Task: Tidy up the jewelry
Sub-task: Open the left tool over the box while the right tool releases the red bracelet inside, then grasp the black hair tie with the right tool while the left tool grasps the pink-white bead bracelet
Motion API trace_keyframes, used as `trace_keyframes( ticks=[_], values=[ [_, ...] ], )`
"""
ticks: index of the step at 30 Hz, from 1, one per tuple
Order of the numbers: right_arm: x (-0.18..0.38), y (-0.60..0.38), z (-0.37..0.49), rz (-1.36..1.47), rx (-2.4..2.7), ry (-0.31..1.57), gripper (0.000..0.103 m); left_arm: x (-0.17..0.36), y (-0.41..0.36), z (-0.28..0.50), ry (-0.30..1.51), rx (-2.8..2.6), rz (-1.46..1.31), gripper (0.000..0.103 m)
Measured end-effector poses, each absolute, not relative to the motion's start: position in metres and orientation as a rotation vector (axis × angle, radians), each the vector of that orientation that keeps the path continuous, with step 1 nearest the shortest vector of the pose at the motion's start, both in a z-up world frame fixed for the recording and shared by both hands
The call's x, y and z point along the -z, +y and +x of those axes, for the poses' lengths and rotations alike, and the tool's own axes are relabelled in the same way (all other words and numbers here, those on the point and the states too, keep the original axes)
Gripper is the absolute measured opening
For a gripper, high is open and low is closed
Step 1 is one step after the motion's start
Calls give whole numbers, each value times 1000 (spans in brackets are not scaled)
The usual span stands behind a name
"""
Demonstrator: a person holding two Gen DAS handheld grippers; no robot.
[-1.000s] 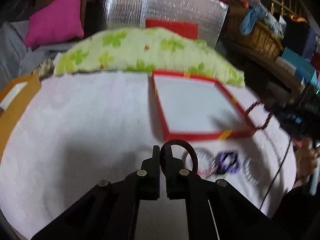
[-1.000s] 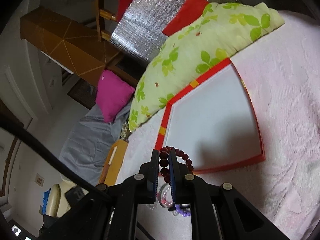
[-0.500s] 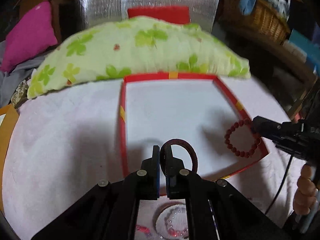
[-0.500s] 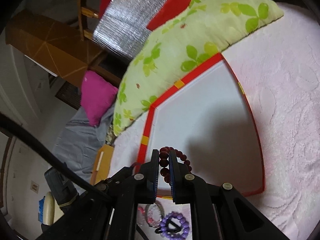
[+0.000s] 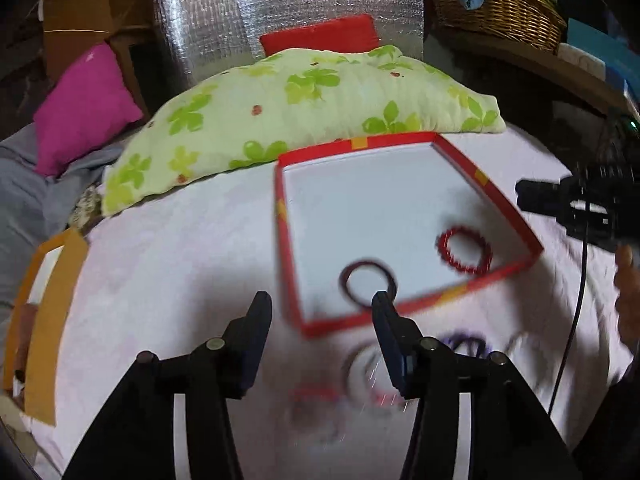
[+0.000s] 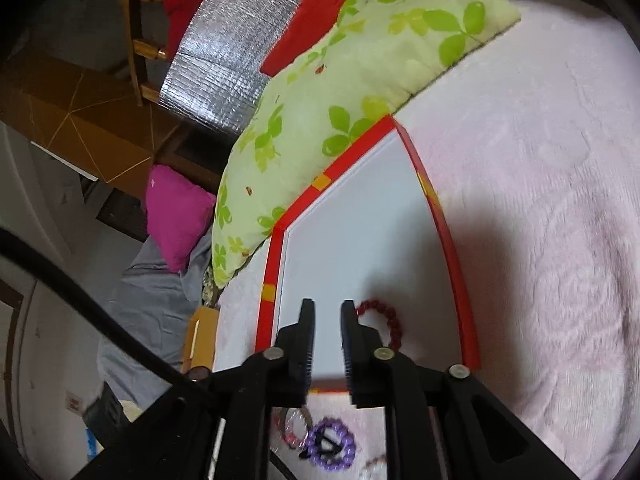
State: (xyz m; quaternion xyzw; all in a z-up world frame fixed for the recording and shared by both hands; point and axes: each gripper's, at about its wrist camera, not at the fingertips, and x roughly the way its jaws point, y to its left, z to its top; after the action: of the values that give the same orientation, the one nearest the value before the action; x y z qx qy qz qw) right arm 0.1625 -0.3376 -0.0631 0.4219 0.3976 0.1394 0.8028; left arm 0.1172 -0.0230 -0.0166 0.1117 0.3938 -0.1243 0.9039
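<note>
A red-rimmed tray with a white floor lies on the pink bedspread. Inside it rest a dark maroon bangle and a red beaded bracelet. My left gripper hovers over the tray's near corner, jaws opening, with nothing between them; the bangle lies just past its right finger. My right gripper is over the tray, jaws opening slightly and empty. The beaded bracelet lies beside its right finger. The left wrist view also shows the right gripper at the tray's right edge.
Loose jewelry lies on the bedspread in front of the tray: a purple bead bracelet and a clear bead bracelet. A green leaf-print pillow borders the tray's far side. An orange box sits at left. A hand is at right.
Both grippers have let go. The maroon bangle left the left jaws and the beaded bracelet left the right jaws; both now lie in the tray. The left gripper opened wide.
</note>
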Motion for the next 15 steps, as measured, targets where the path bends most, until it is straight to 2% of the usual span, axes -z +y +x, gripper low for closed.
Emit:
trace_keyframes(
  ticks=[2, 4, 15],
  values=[
    [62, -338, 155, 911, -308, 856, 36, 19, -11, 103, 825, 240, 229, 57],
    [58, -338, 146, 898, -309, 845, 46, 24, 2, 88, 846, 220, 225, 57],
    [54, -303, 116, 758, -390, 915, 47, 47, 31, 47, 909, 201, 190, 60]
  ],
)
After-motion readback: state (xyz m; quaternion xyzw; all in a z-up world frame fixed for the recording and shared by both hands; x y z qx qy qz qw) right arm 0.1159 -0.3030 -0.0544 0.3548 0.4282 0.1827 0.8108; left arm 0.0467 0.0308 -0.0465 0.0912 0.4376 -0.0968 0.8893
